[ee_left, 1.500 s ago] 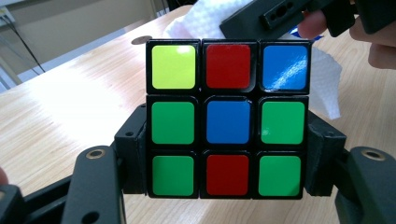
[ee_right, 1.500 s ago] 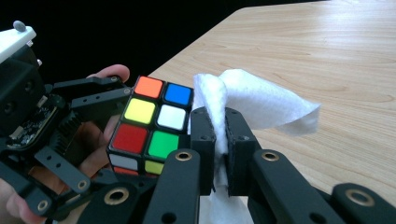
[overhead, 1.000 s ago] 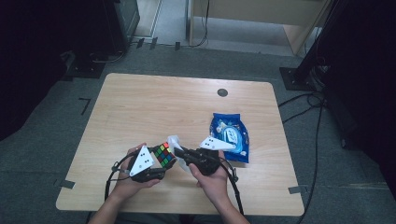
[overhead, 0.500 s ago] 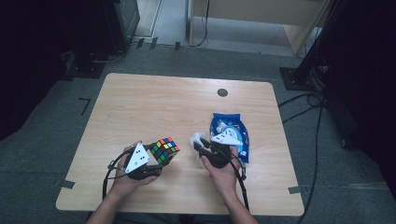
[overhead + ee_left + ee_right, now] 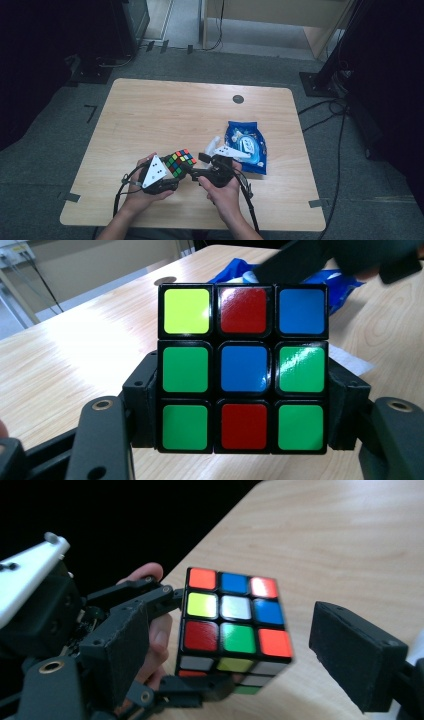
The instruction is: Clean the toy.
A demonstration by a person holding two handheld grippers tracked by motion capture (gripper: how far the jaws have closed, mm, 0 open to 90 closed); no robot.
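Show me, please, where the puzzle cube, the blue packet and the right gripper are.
puzzle cube [image 5: 243, 368]: left gripper view, its blue centre sticker.
blue packet [image 5: 248, 145]: high view, middle of its printed face.
right gripper [image 5: 240, 645]: right gripper view, midway between its open jaws.

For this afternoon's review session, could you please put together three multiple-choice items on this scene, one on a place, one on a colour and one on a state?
1. Where does the blue bag lie?
A. on the table, beyond the right gripper
B. on the floor
C. at the table's far left corner

2. In the left gripper view, what colour is the centre square of the cube face?
A. white
B. blue
C. orange

3. How does the left gripper stand?
A. open and apart from the cube
B. shut on the bag
C. shut on the cube

Key: 1 A, the bag rests on the wood past the right hand. 2 B, blue sits mid-face. 3 C, both jaws press the cube's sides.
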